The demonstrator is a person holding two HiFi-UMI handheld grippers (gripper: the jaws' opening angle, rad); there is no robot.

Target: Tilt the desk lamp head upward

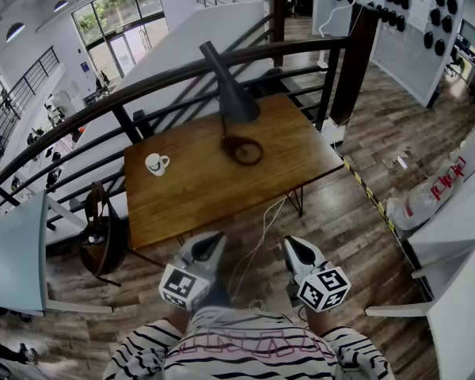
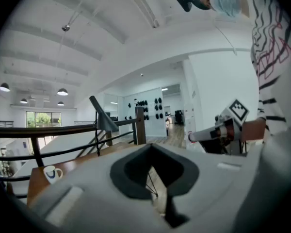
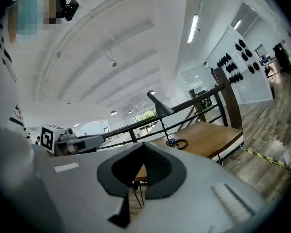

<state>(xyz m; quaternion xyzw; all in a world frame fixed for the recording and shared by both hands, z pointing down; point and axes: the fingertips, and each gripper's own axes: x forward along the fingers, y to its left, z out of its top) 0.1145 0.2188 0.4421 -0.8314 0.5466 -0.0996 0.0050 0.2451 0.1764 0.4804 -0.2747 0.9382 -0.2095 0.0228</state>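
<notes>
A black desk lamp (image 1: 231, 87) stands on the wooden table (image 1: 190, 200), its cone head sloping down over a ring base (image 1: 244, 150). The lamp also shows far off in the left gripper view (image 2: 103, 119) and the right gripper view (image 3: 161, 107). My left gripper (image 1: 212, 242) and right gripper (image 1: 295, 246) hover side by side close to my body, short of the table's front edge. Both are shut with nothing between the jaws, as their own views show (image 2: 153, 171) (image 3: 143, 166). Neither touches the lamp.
A white mug (image 1: 156, 163) sits on the table's left part. A black railing (image 1: 142, 85) runs behind the table. A dark bag (image 1: 100, 232) is on a chair at left, a white cable (image 1: 263, 226) hangs off the front edge, and a white counter (image 1: 459, 248) stands at right.
</notes>
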